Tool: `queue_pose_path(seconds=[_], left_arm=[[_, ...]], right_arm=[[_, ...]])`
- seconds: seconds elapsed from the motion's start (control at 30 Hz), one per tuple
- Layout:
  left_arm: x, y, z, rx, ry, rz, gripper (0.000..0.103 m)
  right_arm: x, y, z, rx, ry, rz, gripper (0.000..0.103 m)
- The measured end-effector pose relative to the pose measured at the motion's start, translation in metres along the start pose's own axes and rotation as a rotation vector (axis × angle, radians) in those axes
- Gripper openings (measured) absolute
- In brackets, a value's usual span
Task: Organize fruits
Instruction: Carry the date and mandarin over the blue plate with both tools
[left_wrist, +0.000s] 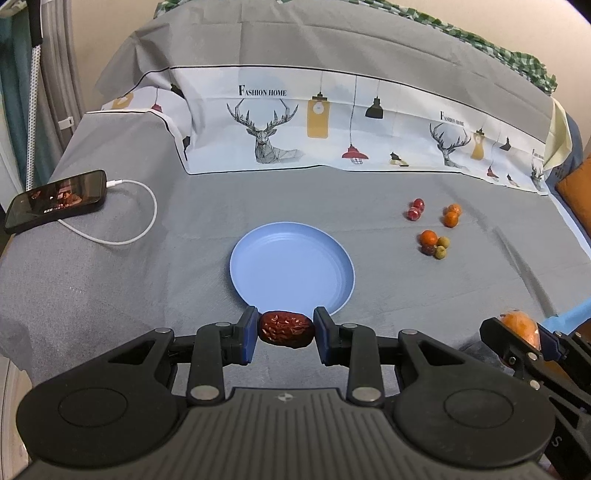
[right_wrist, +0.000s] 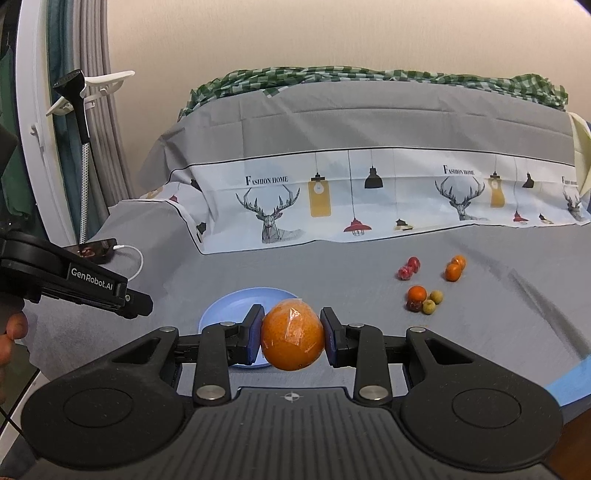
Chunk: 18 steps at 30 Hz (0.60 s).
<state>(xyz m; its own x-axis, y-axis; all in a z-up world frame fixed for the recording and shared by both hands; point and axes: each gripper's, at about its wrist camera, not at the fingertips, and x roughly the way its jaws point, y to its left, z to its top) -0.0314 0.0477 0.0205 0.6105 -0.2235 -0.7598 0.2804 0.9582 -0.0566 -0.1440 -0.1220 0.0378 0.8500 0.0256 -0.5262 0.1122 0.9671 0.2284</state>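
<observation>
Clamped between my left gripper's (left_wrist: 285, 329) pads, a wrinkled red date (left_wrist: 286, 328) hangs at the near rim of the blue plate (left_wrist: 291, 266). My right gripper (right_wrist: 292, 338) grasps an orange (right_wrist: 291, 335), seemingly plastic-wrapped. Loose fruits (left_wrist: 434, 244) lie on the grey cloth (left_wrist: 184, 280), right of the plate.

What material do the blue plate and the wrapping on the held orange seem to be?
Blue plate: probably plastic or melamine, matte, with uniform colour and soft concentric ridges. Orange in the right claw: thin clear plastic film, glossy, with creases and white glints.
</observation>
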Motion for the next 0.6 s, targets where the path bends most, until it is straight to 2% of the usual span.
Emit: queue_pose_path(seconds=[0.33,0.6], left_arm=[[0.017,0.001,0.012,0.004,0.013,0.008,0.036],[0.046,0.013,0.024,-0.018,0.046,0.014,0.036]], right_arm=[[0.017,-0.003,0.001,-0.002,0.019,-0.004,0.035],[0.057,0.000,0.005,-0.012,0.062,-0.002,0.035]])
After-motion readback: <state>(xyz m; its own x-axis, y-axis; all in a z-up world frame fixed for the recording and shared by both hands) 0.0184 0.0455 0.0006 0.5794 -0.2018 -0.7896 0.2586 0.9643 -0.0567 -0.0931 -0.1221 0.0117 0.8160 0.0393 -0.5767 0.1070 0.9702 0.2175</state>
